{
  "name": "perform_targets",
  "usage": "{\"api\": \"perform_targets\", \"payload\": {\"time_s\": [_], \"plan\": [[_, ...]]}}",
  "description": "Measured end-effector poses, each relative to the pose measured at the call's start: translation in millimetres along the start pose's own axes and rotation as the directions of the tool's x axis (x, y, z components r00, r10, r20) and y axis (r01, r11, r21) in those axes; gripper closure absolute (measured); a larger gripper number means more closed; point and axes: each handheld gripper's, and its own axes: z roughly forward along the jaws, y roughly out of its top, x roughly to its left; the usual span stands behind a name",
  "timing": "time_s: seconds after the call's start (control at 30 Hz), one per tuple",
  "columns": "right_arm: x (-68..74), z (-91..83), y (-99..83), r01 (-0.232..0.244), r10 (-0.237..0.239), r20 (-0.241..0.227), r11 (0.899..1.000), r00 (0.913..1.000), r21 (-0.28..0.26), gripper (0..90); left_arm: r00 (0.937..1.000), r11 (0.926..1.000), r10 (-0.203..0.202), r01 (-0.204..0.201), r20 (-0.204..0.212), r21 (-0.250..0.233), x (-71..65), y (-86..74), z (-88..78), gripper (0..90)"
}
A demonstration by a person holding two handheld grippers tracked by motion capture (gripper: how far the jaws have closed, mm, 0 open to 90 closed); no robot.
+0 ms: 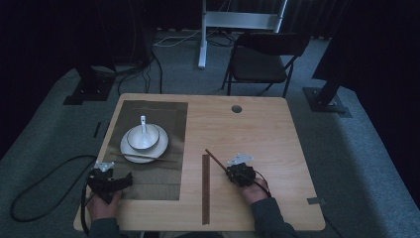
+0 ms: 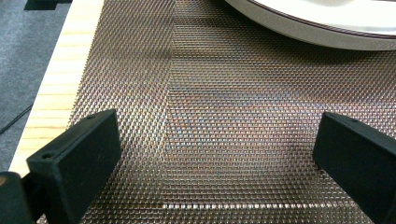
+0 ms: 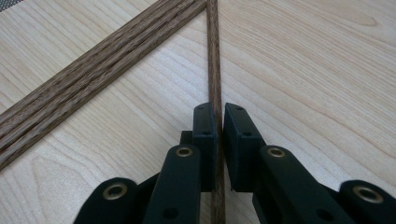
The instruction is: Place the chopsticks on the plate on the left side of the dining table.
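Note:
A thin dark wooden chopstick (image 1: 215,158) lies slanted on the bare table, right of the woven placemat (image 1: 153,181). My right gripper (image 1: 228,168) is shut on it: in the right gripper view the pads (image 3: 205,126) press the chopstick (image 3: 214,56) from both sides, low over the wood. A white plate (image 1: 159,148) on the placemat carries a white bowl (image 1: 148,141) with a spoon (image 1: 143,124), and a second chopstick (image 1: 143,156) lies across the plate's near rim. My left gripper (image 1: 126,179) stands open over the placemat (image 2: 224,93), with the plate's rim (image 2: 303,28) ahead.
A long dark wooden strip (image 1: 205,188) lies on the table just left of my right gripper, seen close as grooved wood (image 3: 93,65). A cable hole (image 1: 236,108) sits near the table's far edge. A folding chair (image 1: 262,59) stands beyond the table.

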Motion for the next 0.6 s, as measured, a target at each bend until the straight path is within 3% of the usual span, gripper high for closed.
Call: {"api": "perform_targets", "payload": {"time_s": [0.6], "plan": [[3.2, -0.1, 0.2, 0.018, -0.018, 0.027, 1.000, 0.9995, 0.000, 84.0, 1.0000, 1.0000, 0.000, 0.000, 0.000, 0.000, 0.0, 0.0, 0.0, 1.4]]}}
